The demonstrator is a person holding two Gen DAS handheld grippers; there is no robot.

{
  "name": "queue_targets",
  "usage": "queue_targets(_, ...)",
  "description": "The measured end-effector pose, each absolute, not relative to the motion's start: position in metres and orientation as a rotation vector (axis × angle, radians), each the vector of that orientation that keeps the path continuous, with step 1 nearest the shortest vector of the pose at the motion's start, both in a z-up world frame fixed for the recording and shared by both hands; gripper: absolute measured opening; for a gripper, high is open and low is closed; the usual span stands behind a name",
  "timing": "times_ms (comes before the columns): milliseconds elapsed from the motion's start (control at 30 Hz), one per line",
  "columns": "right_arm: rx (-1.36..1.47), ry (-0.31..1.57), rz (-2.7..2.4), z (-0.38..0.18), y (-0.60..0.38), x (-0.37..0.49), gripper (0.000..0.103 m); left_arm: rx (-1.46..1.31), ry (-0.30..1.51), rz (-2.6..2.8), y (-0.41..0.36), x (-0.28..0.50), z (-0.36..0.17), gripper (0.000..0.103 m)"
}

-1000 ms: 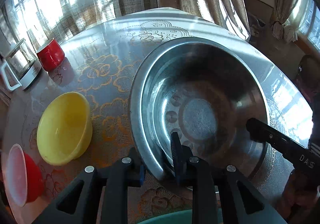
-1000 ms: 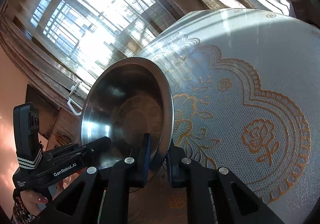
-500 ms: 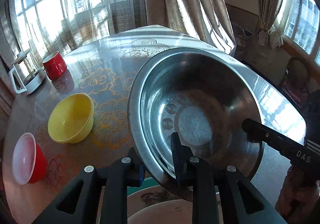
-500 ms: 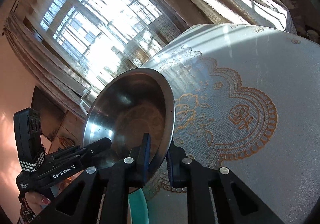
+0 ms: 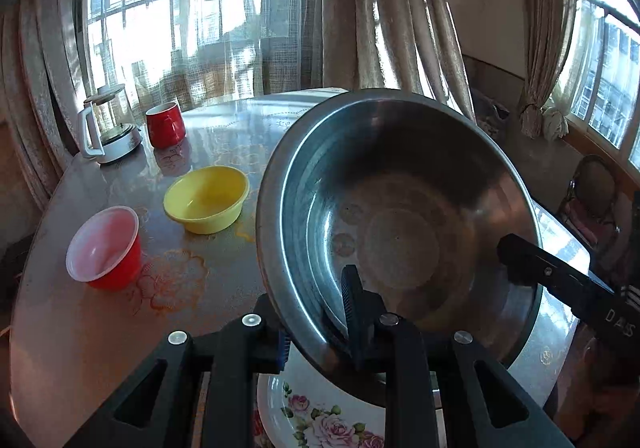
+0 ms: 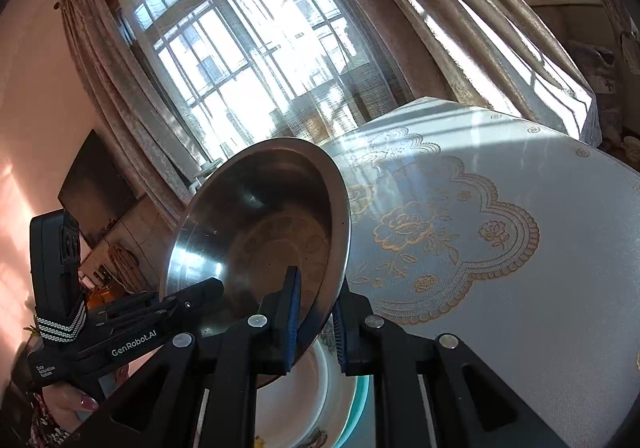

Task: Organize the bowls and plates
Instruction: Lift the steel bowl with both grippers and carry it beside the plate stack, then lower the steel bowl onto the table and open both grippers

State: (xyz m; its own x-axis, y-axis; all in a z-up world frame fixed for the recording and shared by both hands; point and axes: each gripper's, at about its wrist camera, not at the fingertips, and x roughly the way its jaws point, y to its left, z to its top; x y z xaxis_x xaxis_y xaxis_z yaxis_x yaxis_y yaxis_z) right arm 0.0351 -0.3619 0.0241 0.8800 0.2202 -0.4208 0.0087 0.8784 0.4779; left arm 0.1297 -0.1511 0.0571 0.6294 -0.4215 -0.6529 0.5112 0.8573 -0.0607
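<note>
A large steel bowl (image 5: 400,216) hangs tilted above the table, held by both grippers. My left gripper (image 5: 316,320) is shut on its near rim, one finger inside the bowl and one outside. My right gripper (image 6: 316,308) is shut on the opposite rim of the steel bowl (image 6: 260,228). In the left wrist view the right gripper (image 5: 510,252) reaches in from the right. Under the bowl lies a white floral plate (image 5: 320,416); the right wrist view shows this white plate (image 6: 304,400) resting on a teal plate (image 6: 360,396).
A yellow bowl (image 5: 206,198) and a red bowl with a white inside (image 5: 104,248) stand on the table's left part. Behind them are a red mug (image 5: 165,125) and a glass kettle (image 5: 108,128). The lace-patterned tabletop (image 6: 500,248) stretches to the right. A person's hand (image 6: 76,404) holds the left gripper.
Both grippers have lifted the steel bowl off the table and drawn it back toward the near edge. The floral plate and teal plate have come into view beneath it.
</note>
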Motion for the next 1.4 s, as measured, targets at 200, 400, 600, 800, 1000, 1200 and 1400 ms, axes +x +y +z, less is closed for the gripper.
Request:
queue_targets(200, 0.438, 0.496, 0.158, 0.031, -0.326, 0.027, 0.015, 0.062, 0.718, -0.495, -0.106, 0.113, 0.054, 0.024)
queue_targets(400, 0.408, 0.531, 0.239, 0.028, -0.291, 0.031, 0.015, 0.024, 0.729, -0.438, -0.062, 0.1, 0.047, 0.025)
queue_targets(600, 0.401, 0.585, 0.306, 0.019, -0.259, 0.04, 0.015, -0.015, 0.746, -0.385, -0.024, 0.088, 0.038, 0.025)
queue_targets(800, 0.372, 0.625, 0.358, 0.017, -0.225, 0.042, 0.016, -0.037, 0.766, -0.325, 0.012, 0.073, 0.03, 0.026)
queue_targets(1000, 0.373, 0.697, 0.413, 0.004, -0.192, 0.055, 0.018, -0.041, 0.786, -0.25, 0.044, 0.068, 0.013, 0.026)
queue_targets(1200, 0.345, 0.766, 0.434, -0.01, -0.166, 0.064, 0.019, -0.087, 0.836, -0.203, 0.07, 0.065, -0.008, 0.026)
queue_targets(1400, 0.309, 0.827, 0.444, -0.019, -0.146, 0.072, 0.019, -0.118, 0.858, -0.165, 0.083, 0.065, -0.019, 0.026)
